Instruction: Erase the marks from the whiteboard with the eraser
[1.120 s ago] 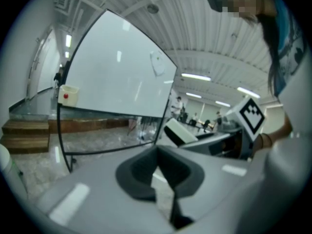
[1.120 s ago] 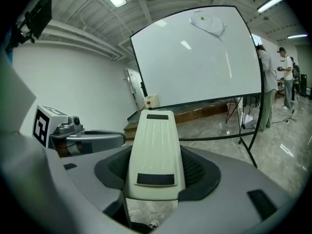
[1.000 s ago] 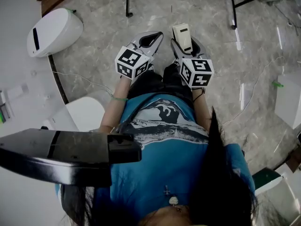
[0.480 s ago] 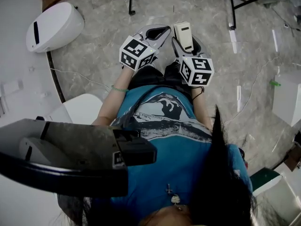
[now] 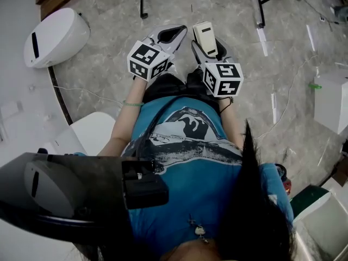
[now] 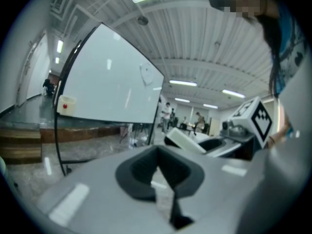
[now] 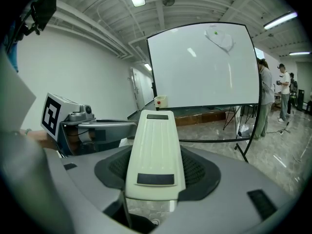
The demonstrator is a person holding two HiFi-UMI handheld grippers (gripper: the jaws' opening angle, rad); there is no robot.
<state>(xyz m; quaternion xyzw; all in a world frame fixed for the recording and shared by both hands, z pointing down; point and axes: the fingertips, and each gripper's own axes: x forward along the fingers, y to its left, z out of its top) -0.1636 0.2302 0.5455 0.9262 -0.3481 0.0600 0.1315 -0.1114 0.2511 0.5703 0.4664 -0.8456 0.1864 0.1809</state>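
The whiteboard (image 7: 204,67) stands on a black frame ahead of me and carries a faint mark (image 7: 219,40) near its top. The left gripper view has the whiteboard (image 6: 107,82) at an angle. My right gripper (image 7: 155,174) is shut on the cream eraser (image 7: 153,140), which pokes forward between the jaws. In the head view the eraser (image 5: 205,36) sticks out of the right gripper (image 5: 209,47) above the floor. My left gripper (image 5: 173,34) is held just left of it, shut, with nothing in the left gripper (image 6: 163,179).
A white rounded unit (image 5: 54,37) sits on the marble floor at left. Black stand legs (image 5: 140,4) rise at the top. A white box (image 5: 331,99) stands at right and cables cross the floor. People (image 7: 263,96) stand beyond the board.
The head camera has swung a little. Both grippers stay side by side in front of the person, and the eraser stays in the right one.
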